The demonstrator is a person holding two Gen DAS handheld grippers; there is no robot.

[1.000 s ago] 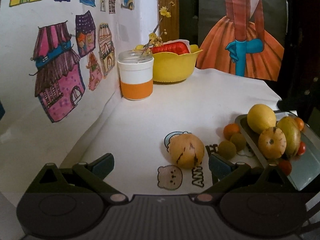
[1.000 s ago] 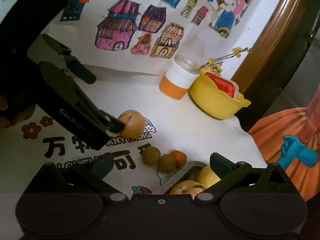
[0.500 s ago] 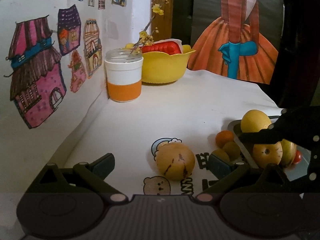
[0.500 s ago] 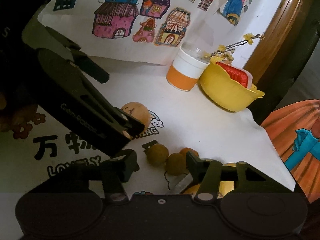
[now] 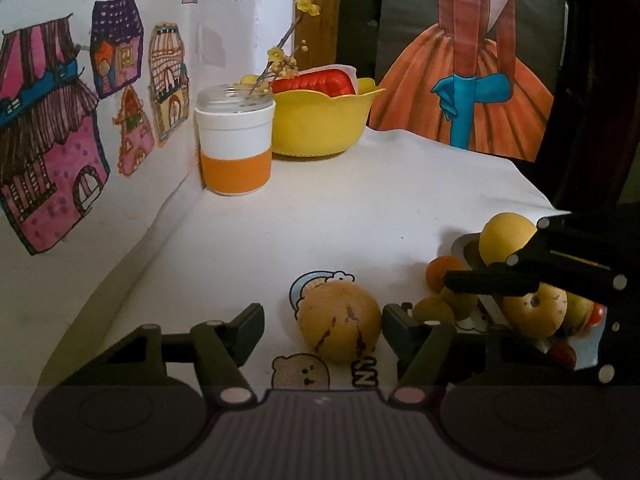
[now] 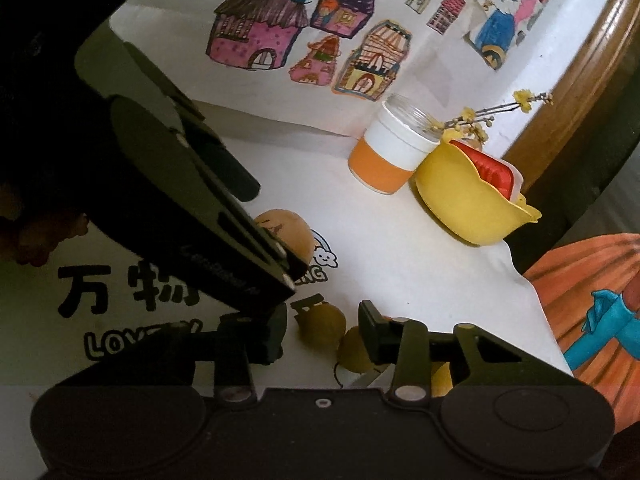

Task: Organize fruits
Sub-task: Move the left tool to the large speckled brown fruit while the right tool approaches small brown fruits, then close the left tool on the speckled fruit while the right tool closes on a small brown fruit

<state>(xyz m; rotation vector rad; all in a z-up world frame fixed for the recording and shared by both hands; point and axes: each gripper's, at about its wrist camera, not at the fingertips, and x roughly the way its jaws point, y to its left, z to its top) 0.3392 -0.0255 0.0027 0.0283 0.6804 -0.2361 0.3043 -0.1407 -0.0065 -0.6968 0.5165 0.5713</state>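
1. Left gripper (image 5: pixel 322 322): jaws wide open, empty, straddling the streaked yellow melon (image 5: pixel 339 322), dead ahead on the paper.
2. Right gripper (image 6: pixel 322 330): partly open, empty, small brownish fruit (image 6: pixel 322 324) between its tips.
3. Tray (image 5: pixel 466 246) of fruit lies right, beyond the melon.

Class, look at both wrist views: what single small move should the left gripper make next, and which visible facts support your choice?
Probably close the left gripper on the round tan fruit with dark streaks. Its jaws stand open with that fruit lying between them on the white printed tablecloth, apart from the grey metal tray where other fruits are gathered. The right gripper is open over the small olive fruits.
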